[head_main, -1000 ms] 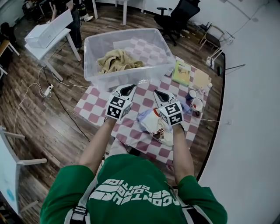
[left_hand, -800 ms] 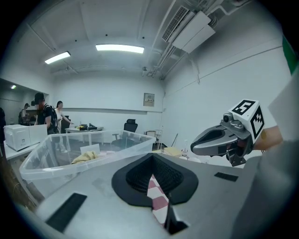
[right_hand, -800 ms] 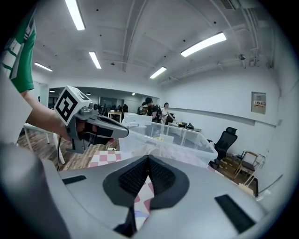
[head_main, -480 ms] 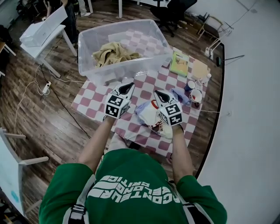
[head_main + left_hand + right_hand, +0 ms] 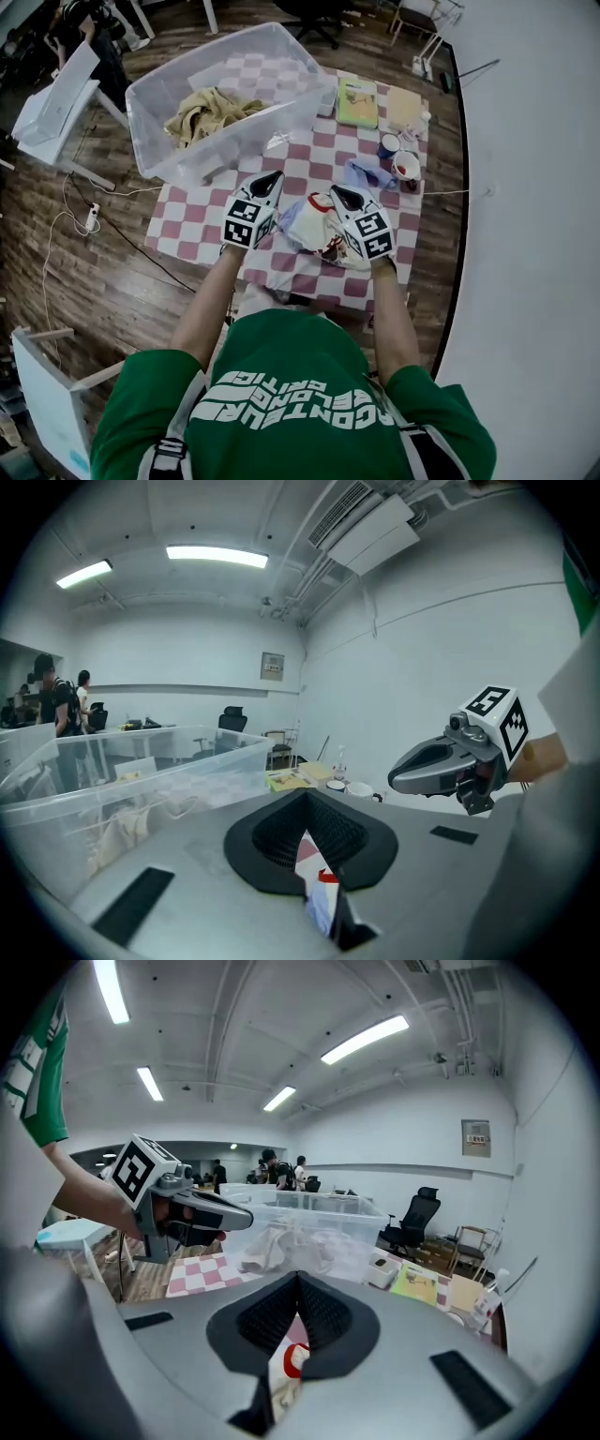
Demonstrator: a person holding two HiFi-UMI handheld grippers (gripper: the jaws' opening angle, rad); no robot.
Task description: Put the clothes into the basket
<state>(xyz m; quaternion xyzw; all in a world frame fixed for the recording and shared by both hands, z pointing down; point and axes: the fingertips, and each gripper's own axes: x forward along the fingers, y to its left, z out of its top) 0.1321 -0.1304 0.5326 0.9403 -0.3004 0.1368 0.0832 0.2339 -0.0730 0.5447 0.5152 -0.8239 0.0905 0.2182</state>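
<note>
Left gripper (image 5: 272, 176): jaws clenched together with nothing pinched. It hovers on the person's side of the basket, above the left edge of the loose garment.
Right gripper (image 5: 339, 193): jaws also pressed together and empty. It is level with the left one, above the garment's right edge.
Loose garment (image 5: 314, 220): crumpled white cloth with red and blue print. It lies outside the basket, on its near side.
Pose rationale: both tips tilt down and flank the cloth, which suggests a two-sided pick. The jaws must open first.
Basket (image 5: 234, 141): clear rectangular plastic tub. A crumpled beige garment (image 5: 202, 112) already lies inside it.
Surface: red-and-white checked tablecloth (image 5: 309, 159) under the basket.
Clutter: a green book (image 5: 356, 91), two mugs (image 5: 405, 166) and a small blue cloth (image 5: 366, 172), all right of the basket.
Room: wood-plank floor (image 5: 84, 272). A white table (image 5: 52, 103) stands left of the basket and a black office chair (image 5: 314, 9) beyond it.
</note>
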